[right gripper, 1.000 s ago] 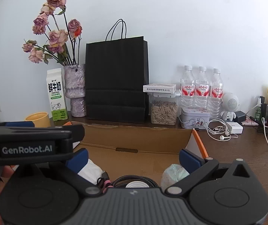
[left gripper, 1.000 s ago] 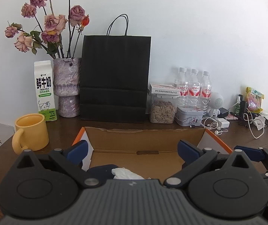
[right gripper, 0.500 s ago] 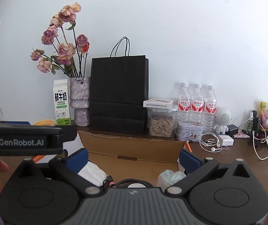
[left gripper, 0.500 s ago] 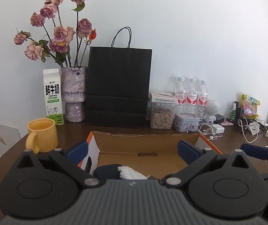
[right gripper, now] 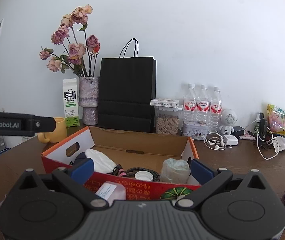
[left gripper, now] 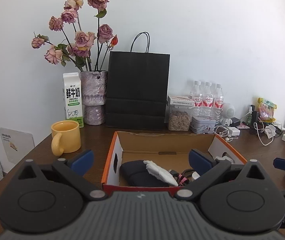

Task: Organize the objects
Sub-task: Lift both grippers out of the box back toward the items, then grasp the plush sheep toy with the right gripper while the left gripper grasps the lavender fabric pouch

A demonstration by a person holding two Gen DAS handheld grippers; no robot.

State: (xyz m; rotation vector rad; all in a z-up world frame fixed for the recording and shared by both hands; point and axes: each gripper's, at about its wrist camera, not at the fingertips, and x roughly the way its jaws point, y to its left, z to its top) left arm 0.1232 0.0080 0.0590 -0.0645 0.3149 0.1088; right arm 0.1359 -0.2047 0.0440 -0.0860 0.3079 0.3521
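Pulled back and lifted since a second ago, both grippers, with more of the cardboard box [left gripper: 163, 146] now in sight ahead and below.

Largest first: brown wooden table [left gripper: 94, 140], carrying everything. Along the wall a black paper bag [left gripper: 137, 90], a vase of dried roses [left gripper: 93, 97], a milk carton [left gripper: 72, 98] and three water bottles [left gripper: 207, 98].

Mid-table, the open box with orange edges, holding a dark pouch [left gripper: 136, 173], a white crumpled cloth [left gripper: 159, 172], a coiled cable [right gripper: 142, 172], a white cap [right gripper: 143, 176] and a wrapped pale bundle [right gripper: 174, 170] at its right end.

Left of the box, a yellow mug [left gripper: 67, 138]; right of it, tangled white earphones [right gripper: 215, 140].

Left gripper [left gripper: 141, 159]: blue pads spread wide, nothing between them, hovering before the box's near wall. Right gripper [right gripper: 141, 168]: likewise wide apart and empty, over the near red wall. Just below it, outside the box, a small pink container [right gripper: 111, 192] with a printed label.
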